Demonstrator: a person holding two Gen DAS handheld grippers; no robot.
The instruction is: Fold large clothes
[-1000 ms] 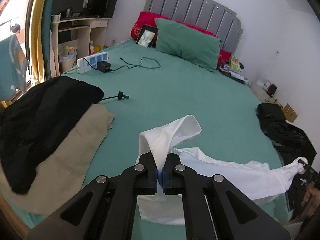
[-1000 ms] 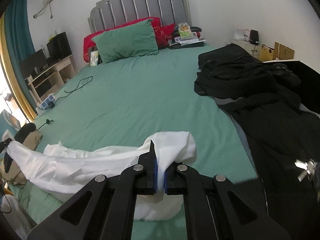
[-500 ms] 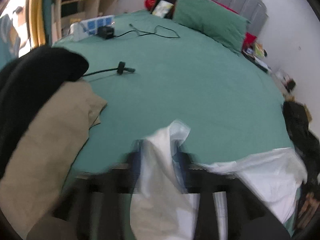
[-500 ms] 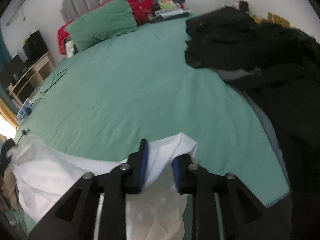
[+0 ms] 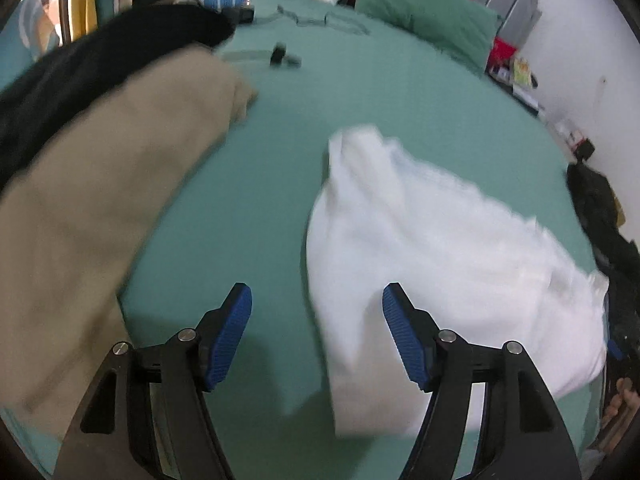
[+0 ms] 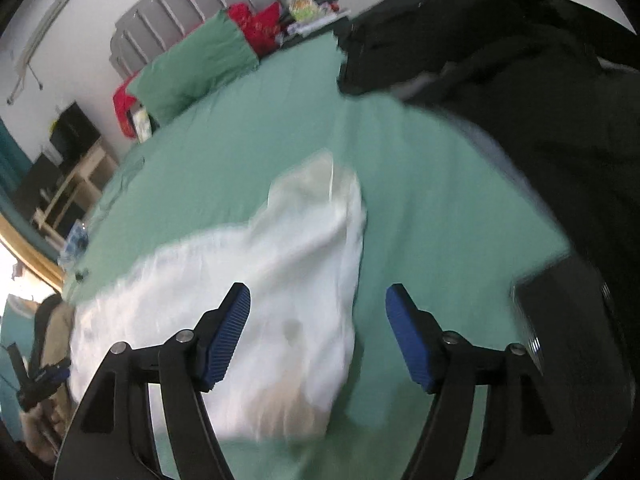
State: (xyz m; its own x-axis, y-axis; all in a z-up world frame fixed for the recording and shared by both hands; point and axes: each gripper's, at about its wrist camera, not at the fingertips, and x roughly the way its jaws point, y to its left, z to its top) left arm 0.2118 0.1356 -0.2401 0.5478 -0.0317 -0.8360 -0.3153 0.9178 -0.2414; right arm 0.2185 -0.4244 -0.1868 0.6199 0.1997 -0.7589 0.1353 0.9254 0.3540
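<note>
Your left gripper (image 5: 316,312) has jaws wide, just been opening; a fold of the white garment (image 5: 432,248) lies between them, nearer the right-hand pad, not pinched. Your right gripper (image 6: 318,314) is the same: jaws spread, just been opening, cloth under and between them toward the left-hand pad, no grip.

The white garment lies on the green bed sheet (image 5: 260,208), released, blurred in both views. Its long axis runs roughly across, from one gripper to the other; each gripper sits at one end, so neither hand is clearly nearer. A raised corner points away from you toward the green pillow (image 5: 428,8).

Left of the white garment, apart from it: tan garment (image 5: 100,200) with a black garment (image 5: 80,64) over its far side. Right of it: black clothes pile (image 6: 520,80), edge close, contact unclear.

Judgement: next fold likely needs a re-grab of the far edge or the ends; cloth lies ahead of both jaws.
</note>
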